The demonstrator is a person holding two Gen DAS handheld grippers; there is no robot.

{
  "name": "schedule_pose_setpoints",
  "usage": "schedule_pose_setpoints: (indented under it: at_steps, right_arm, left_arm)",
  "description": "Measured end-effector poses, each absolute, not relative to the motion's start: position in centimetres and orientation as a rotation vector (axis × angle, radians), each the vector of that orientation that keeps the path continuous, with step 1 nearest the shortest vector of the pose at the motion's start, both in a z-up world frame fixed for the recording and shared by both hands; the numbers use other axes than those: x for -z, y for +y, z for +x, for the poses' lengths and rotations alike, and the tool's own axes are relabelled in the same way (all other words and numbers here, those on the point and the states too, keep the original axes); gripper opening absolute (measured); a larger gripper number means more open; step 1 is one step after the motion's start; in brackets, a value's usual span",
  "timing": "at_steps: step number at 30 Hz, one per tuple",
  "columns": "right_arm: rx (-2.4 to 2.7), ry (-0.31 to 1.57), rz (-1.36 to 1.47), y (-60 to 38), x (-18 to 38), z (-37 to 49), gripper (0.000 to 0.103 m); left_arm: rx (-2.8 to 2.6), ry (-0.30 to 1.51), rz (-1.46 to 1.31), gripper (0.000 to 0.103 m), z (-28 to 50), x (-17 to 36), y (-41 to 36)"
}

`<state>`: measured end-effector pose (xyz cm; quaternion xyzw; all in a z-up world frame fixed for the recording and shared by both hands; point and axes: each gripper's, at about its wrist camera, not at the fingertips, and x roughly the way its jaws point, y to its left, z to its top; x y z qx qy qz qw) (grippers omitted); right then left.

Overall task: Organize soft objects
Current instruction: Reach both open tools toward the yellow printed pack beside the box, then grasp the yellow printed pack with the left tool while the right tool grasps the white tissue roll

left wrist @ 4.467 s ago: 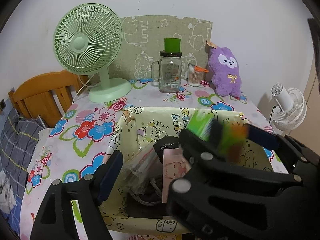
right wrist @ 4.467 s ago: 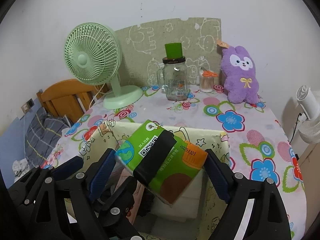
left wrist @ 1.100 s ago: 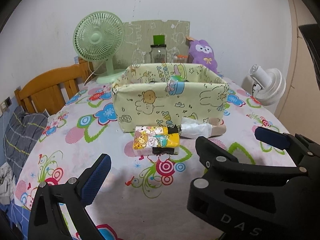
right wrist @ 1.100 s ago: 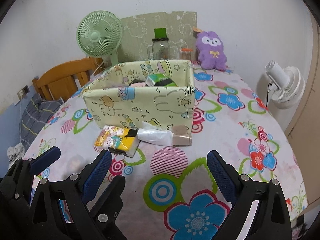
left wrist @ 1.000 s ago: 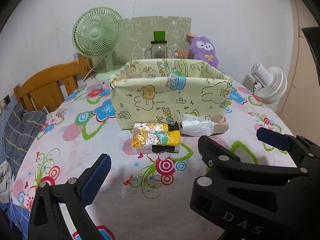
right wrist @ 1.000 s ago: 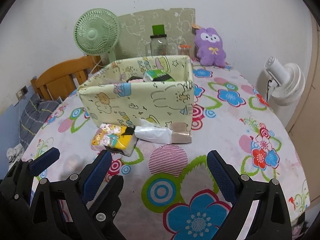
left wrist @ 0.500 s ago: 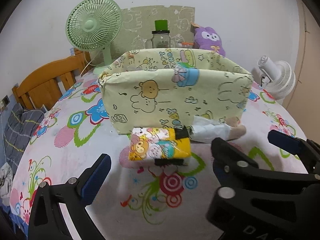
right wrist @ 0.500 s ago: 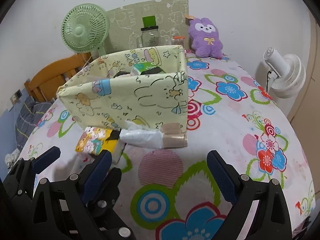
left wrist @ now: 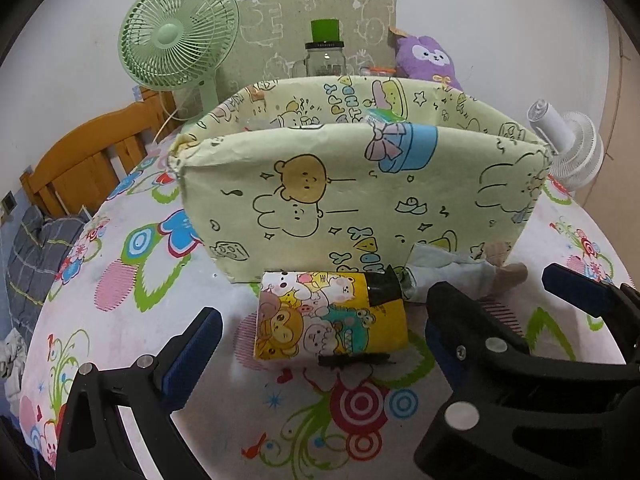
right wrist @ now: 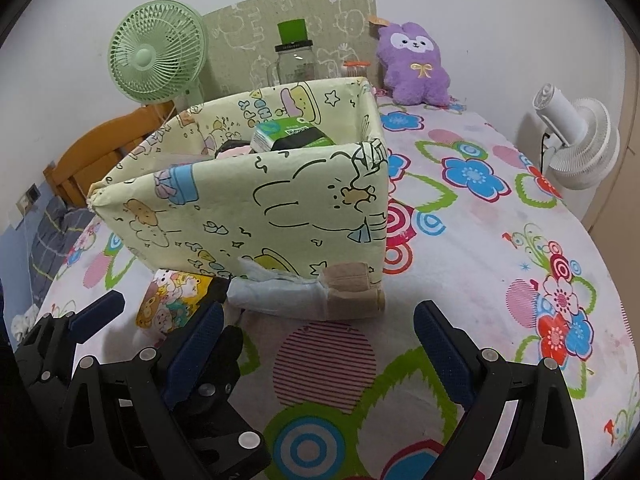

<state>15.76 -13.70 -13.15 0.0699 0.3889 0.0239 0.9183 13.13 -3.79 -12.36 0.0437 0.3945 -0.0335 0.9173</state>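
Left hand-held gripper (left wrist: 320,344) wide open — straddling cartoon tissue pack (left wrist: 331,315), untouched.

Bare tablecloth (right wrist: 500,280) lies open right of the fabric bin (right wrist: 256,204); the cartoon tissue pack (left wrist: 332,316) and plastic-wrapped roll (right wrist: 304,294) crowd its front wall.

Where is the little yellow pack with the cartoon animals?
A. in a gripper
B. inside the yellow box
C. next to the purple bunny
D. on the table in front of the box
D: the yellow pack lies on the tablecloth just in front of the box, and neither gripper holds it.
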Motion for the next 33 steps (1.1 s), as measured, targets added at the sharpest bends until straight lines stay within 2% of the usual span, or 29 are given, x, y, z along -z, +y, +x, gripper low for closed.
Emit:
schedule_pose_setpoints:
  at_steps: [3,11,33]
  right_arm:
    - [-0.045,0.809,0.141,-13.7,13.4,16.2,0.098]
    - [-0.047,0.836,0.157,-13.2,14.0,17.0,0.098]
    - [-0.001,0.864,0.142,-12.0,14.9,18.0,0.095]
  left_arm:
    - [0.069,0.828,0.087,0.1,13.7,12.7,-3.8]
    - [0.103,0.867,0.061,0.077,13.9,13.1,-3.2]
    - [0.053,0.859,0.084,0.076,13.3,13.2,-1.7]
